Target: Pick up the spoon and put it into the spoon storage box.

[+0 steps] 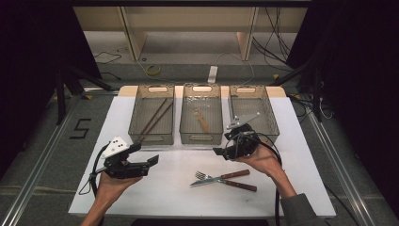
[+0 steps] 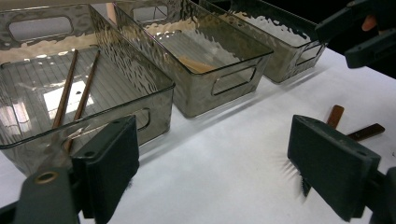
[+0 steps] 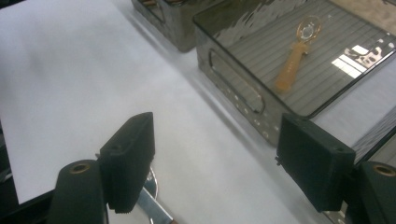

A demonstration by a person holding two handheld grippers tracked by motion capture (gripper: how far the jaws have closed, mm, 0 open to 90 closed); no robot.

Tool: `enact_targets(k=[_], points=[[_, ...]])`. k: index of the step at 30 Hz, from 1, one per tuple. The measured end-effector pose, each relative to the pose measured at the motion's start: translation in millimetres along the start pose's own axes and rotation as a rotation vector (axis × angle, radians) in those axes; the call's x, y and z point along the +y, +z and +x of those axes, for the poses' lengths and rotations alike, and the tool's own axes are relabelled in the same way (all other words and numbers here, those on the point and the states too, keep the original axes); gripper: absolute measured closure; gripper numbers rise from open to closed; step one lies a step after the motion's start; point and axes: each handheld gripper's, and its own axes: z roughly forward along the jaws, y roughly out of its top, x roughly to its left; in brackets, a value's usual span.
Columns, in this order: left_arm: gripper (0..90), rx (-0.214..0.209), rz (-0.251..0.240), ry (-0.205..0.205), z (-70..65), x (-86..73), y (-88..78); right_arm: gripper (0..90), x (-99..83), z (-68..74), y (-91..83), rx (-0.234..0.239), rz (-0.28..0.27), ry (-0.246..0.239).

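Both claws, left gripper (image 1: 153, 160) and right gripper (image 1: 219, 151), stand released, empty. The fork (image 1: 207, 177) is stiff, thin, slippery: grasp its wooden handle.

My left black two-jaw gripper (image 2: 212, 168) hides the blade ends of the two brown-handled table utensils (image 2: 357, 126). In my right gripper view, a silver metal utensil tip (image 3: 152, 198) runs off the bottom edge, unidentifiable.

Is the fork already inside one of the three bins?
No, the fork lies on the white table beside a knife, outside the bins.
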Motion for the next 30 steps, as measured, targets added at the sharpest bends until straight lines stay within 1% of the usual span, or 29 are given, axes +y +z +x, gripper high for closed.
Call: enact_targets(k=[3,6,14,19,20,22,25,26,30], points=[[15.9,0.001,0.002,0.003,0.0,-0.2,0.5,28.1,-5.5,1.5,0.1,0.003,0.010,-0.011],[15.9,0.002,0.002,0.007,-0.4,0.2,0.6,28.0,-9.7,1.5,0.7,0.008,0.015,-0.007],[15.9,-0.002,0.002,0.006,-0.5,0.8,1.4,25.2,-22.6,-2.4,4.4,0.015,0.068,0.004],[15.8,-0.005,0.000,0.007,-0.9,1.0,1.8,23.2,-28.9,-3.3,6.9,0.024,0.098,-0.019],[15.8,-0.005,0.000,0.006,-0.9,1.0,1.8,22.9,-29.8,-3.1,7.1,0.025,0.108,-0.017],[15.8,-0.006,0.000,0.007,-0.9,0.9,1.8,22.8,-31.9,-3.6,7.8,0.028,0.117,-0.028],[15.8,-0.007,-0.001,0.007,-1.0,1.0,1.7,23.0,-34.7,-3.0,8.1,0.030,0.138,-0.032],[15.8,-0.007,0.000,0.008,-1.0,1.0,1.6,23.3,-35.9,-3.4,8.5,0.030,0.141,-0.042],[15.8,-0.010,0.002,0.009,-1.4,1.2,2.0,25.3,-40.2,-3.7,9.2,0.020,0.165,-0.035]])
